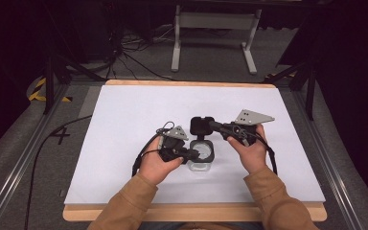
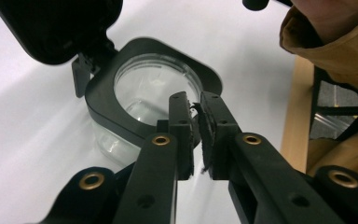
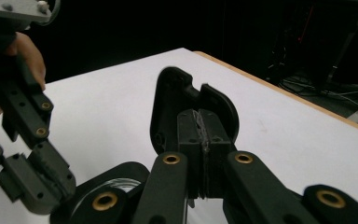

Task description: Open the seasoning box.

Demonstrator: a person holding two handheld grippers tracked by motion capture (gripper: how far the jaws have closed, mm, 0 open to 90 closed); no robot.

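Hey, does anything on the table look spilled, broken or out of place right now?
Nothing stands out. The clear container with a black square rim sits upright and looks empty, with its hinged black lid swung open. The left hand-held gripper pinches the rim; the right hand-held gripper grips the lid. No spills.

a clear glass jar (image 1: 201, 163) with a black square collar stands mid-table, its hinged black lid (image 1: 201, 125) flipped open

my high view looks forward and down over the whole bench (image 1: 124, 120), each gripper view rides close behind its own jaws, all three share the black-rimmed clear container (image 1: 202, 152)
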